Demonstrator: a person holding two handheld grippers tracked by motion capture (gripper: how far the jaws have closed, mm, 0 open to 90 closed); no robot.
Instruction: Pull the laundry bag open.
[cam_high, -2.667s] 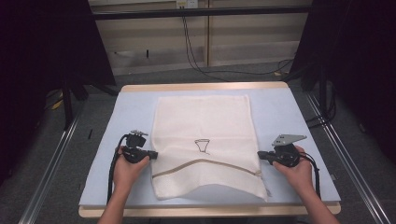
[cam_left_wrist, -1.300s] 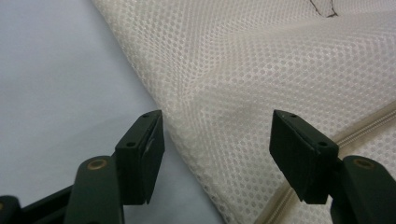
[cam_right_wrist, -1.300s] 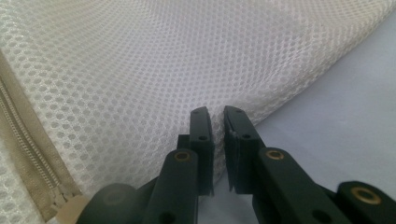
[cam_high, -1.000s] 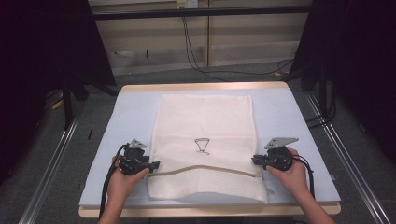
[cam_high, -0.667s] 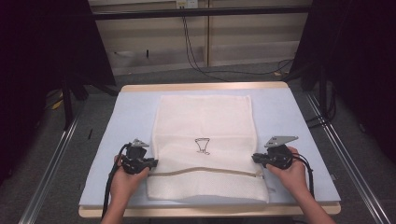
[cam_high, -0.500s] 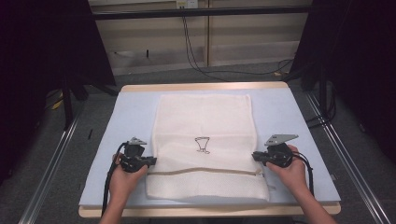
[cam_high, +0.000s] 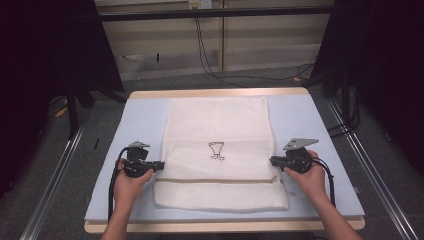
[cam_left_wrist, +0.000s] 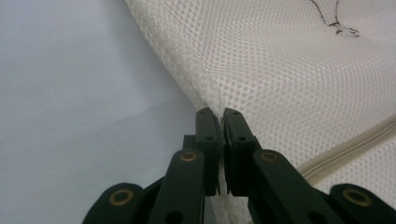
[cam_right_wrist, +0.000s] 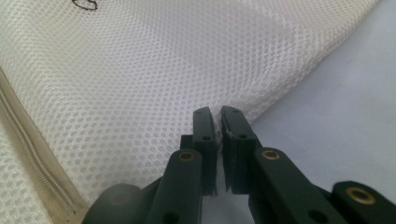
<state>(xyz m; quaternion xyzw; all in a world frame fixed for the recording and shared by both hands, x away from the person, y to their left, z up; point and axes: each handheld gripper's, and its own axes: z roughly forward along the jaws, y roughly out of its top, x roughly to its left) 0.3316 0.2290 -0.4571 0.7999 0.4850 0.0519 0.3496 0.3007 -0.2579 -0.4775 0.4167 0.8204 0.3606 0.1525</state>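
My left tongs (cam_left_wrist: 218, 113) pinch the mesh bag (cam_high: 220, 145) at its left edge. My right tongs (cam_right_wrist: 215, 112) pinch its right edge. The bag lies flat on the tabletop (cam_high: 140, 120).

Even overhead light, dark surroundings, blurred foregrounds

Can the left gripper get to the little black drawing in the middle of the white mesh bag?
Probably not right now: the left gripper is shut on the side edge of the white mesh bag. Nothing lies between it and the black drawing, but it must let go first.
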